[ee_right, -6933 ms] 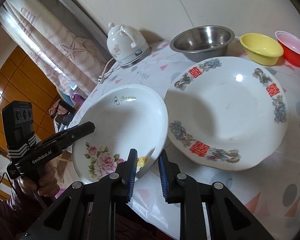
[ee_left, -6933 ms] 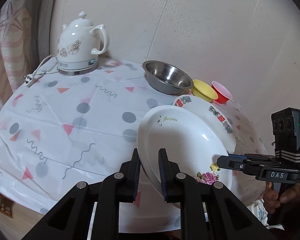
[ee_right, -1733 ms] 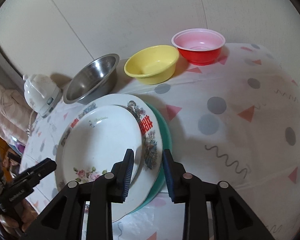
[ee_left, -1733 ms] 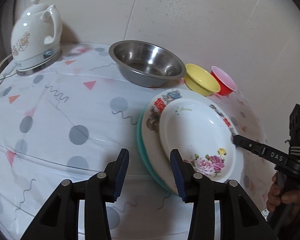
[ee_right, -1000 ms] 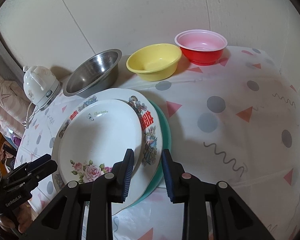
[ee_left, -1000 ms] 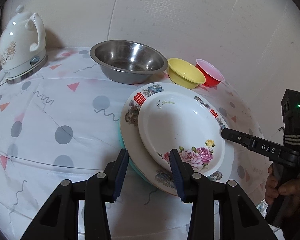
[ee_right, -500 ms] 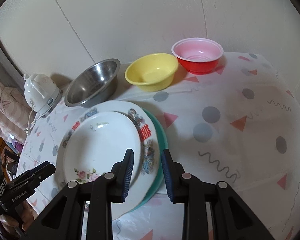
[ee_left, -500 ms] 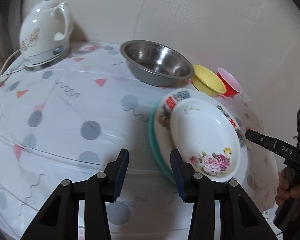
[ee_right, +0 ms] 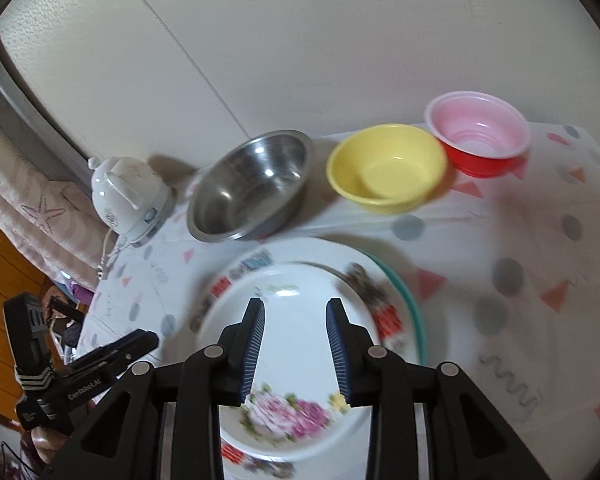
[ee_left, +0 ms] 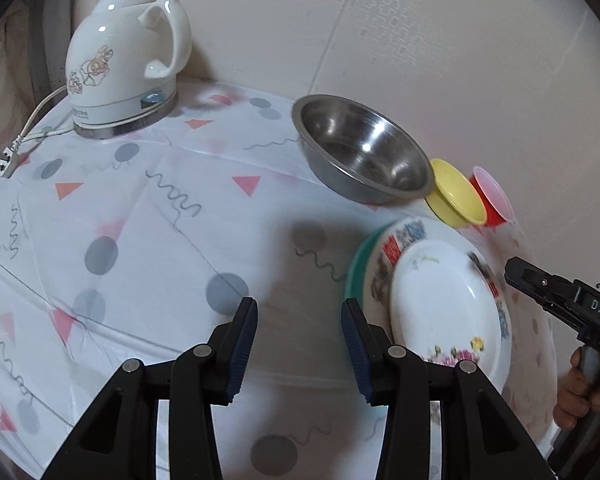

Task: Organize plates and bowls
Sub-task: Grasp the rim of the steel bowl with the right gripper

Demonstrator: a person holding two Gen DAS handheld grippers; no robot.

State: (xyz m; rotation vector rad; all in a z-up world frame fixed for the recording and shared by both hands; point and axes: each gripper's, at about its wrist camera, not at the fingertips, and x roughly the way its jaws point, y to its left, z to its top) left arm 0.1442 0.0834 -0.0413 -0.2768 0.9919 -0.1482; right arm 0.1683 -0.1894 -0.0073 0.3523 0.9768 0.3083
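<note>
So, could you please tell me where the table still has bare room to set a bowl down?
The widest bare patch of tablecloth lies between the kettle, the steel bowl and the plate stack. Another lies right of the stack, below the red bowl. It is crowded along the wall, where the steel bowl, yellow bowl and red bowl line up.

Soft dim indoor light, fisheye-bent edges, motion blur on plates [ee_right: 300, 340].

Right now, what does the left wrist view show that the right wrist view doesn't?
Only the left wrist view shows the kettle's plug lying on the tablecloth. Only the right wrist view shows the starfish curtain and wooden floor. Both show the kettle, steel bowl, yellow bowl, red bowl and stacked plates.
</note>
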